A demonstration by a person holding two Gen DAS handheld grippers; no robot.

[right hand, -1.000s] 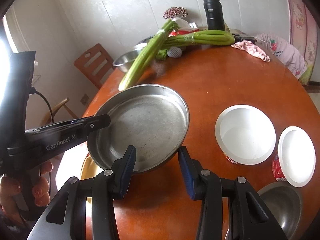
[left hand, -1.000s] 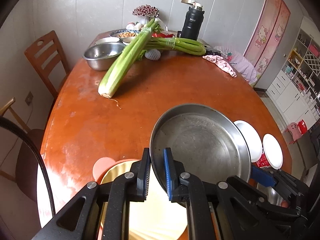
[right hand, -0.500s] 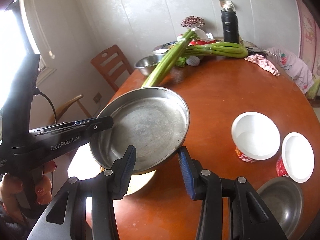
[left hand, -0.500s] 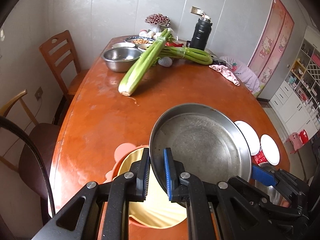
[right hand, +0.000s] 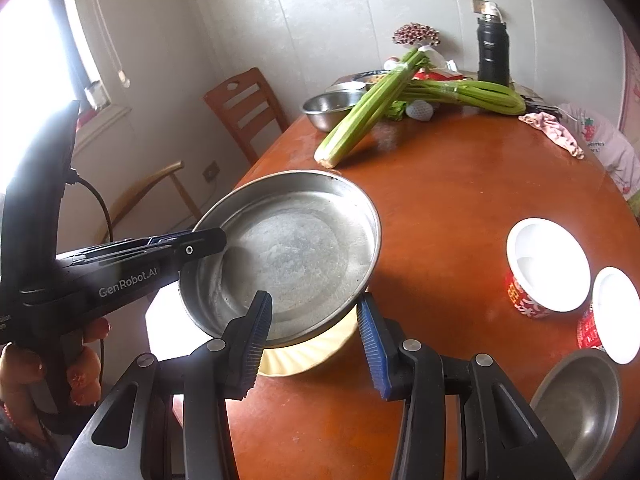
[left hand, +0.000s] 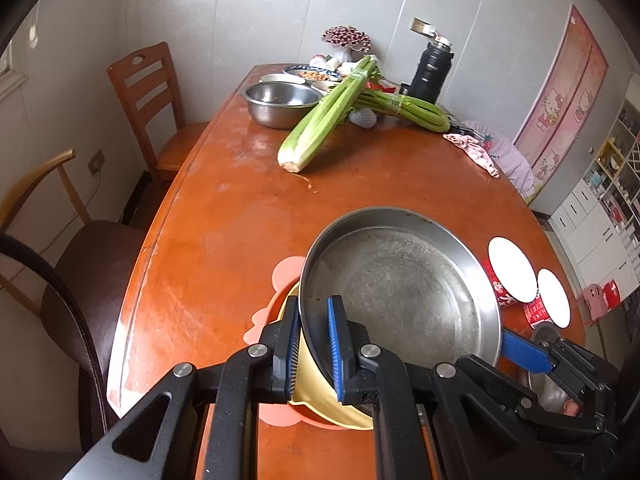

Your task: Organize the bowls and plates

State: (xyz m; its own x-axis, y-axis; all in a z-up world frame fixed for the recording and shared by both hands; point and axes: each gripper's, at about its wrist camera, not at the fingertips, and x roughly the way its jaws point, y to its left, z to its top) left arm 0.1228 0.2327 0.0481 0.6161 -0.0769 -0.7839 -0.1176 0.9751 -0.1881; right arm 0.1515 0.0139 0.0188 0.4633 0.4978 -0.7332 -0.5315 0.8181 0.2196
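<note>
Steel plate carried over the yellow plate at the near edge of the worktop

Left wrist view: your left claw (left hand: pixel 313 344) is clenched on the near rim of the steel plate (left hand: pixel 400 292), one pad inside, one outside; the plate tilts above the yellow plate (left hand: pixel 320 396), which sits on a pink mat (left hand: pixel 276 312) by the near left edge. Level the plate, centre it over the yellow one, and lower before you let go. The worktop (left hand: pixel 240 220) is glossy orange wood; celery (left hand: pixel 324 120) and a steel bowl (left hand: pixel 280 102) crowd its far end.

Right wrist view: your right claw (right hand: pixel 312 336) stands released, pads either side of the plate's near rim and gripping nothing. Two white bowls (right hand: pixel 548 264) sit by the right edge, a small steel dish (right hand: pixel 580 404) at the near right corner. A wooden chair (right hand: pixel 244 108) stands against the pale wall.
</note>
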